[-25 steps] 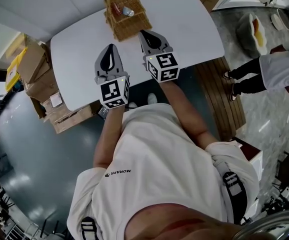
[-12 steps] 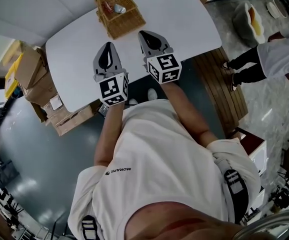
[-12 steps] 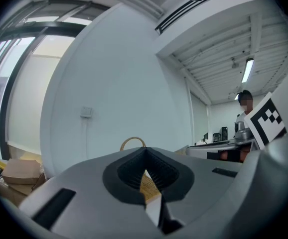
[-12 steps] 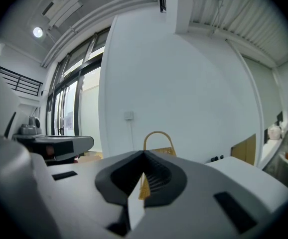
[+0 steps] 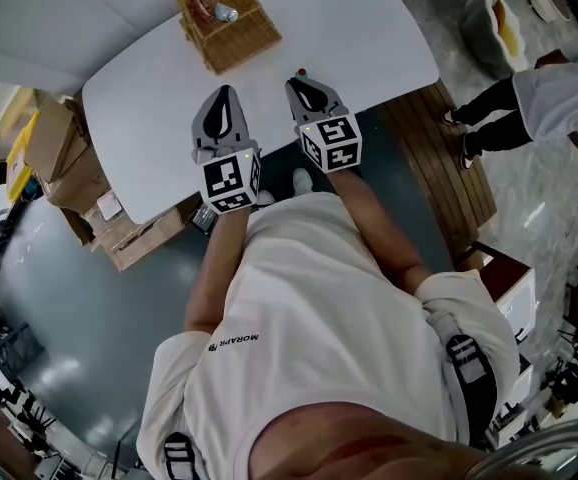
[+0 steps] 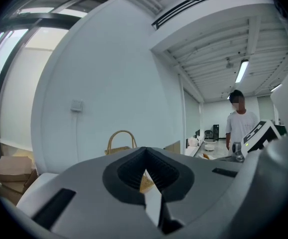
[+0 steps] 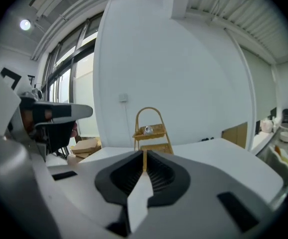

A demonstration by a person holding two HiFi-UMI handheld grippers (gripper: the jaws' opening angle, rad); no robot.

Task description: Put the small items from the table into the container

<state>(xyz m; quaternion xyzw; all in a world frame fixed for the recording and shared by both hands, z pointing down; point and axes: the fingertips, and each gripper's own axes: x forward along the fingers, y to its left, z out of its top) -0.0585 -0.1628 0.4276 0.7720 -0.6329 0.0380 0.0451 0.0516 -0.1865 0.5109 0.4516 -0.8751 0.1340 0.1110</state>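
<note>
Small red item [image 5: 301, 72], likely light and easily nudged, is lying at twelve o'clock of the closed, empty right gripper [image 5: 307, 90], inviting a mid-body pinch, while the left gripper [image 5: 224, 96] is idling closed too.

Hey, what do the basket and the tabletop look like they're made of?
Basket: likely woven wicker or rattan, judging by its tan open weave and thin arched handle; matte finish.
Table: smooth plain white top, perhaps laminate or painted board; slight sheen, no grain visible.
</note>
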